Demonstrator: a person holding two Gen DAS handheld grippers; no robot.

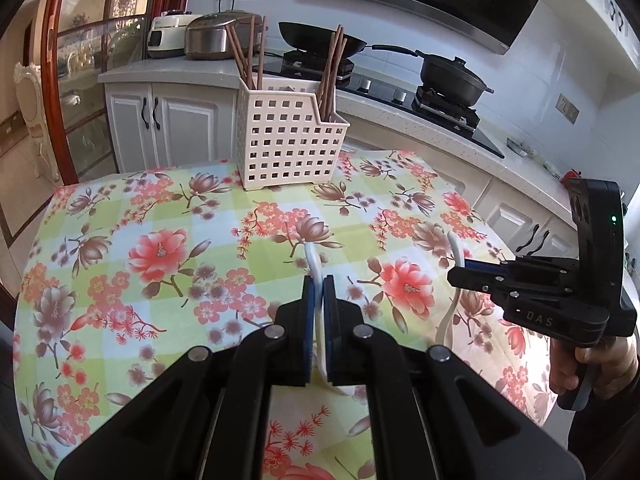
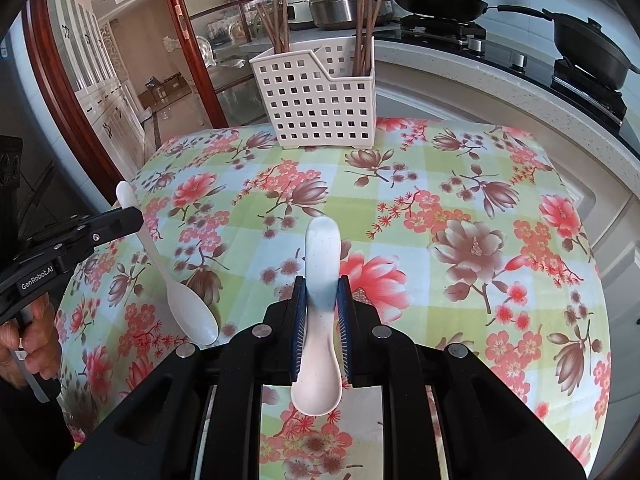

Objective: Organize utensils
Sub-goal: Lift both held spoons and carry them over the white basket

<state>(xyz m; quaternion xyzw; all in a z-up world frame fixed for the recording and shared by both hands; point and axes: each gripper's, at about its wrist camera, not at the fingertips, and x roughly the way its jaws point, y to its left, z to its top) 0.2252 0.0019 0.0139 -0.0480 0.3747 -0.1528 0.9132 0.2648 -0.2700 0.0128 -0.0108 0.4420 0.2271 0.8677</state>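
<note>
Open tablecloth (image 2: 460, 184) before the basket (image 2: 320, 100) (chopsticks (image 2: 362, 28) protruding).

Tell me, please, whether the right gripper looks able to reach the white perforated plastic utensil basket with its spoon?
Probably yes: the right gripper, shut on a white plastic spoon, faces the white perforated plastic utensil basket across bare floral tablecloth.

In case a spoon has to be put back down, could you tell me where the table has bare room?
The floral tablecloth is bare between the white caddy and both grippers, and on its right side. It is crowded only near the left gripper and right gripper, each holding a white spoon.
</note>
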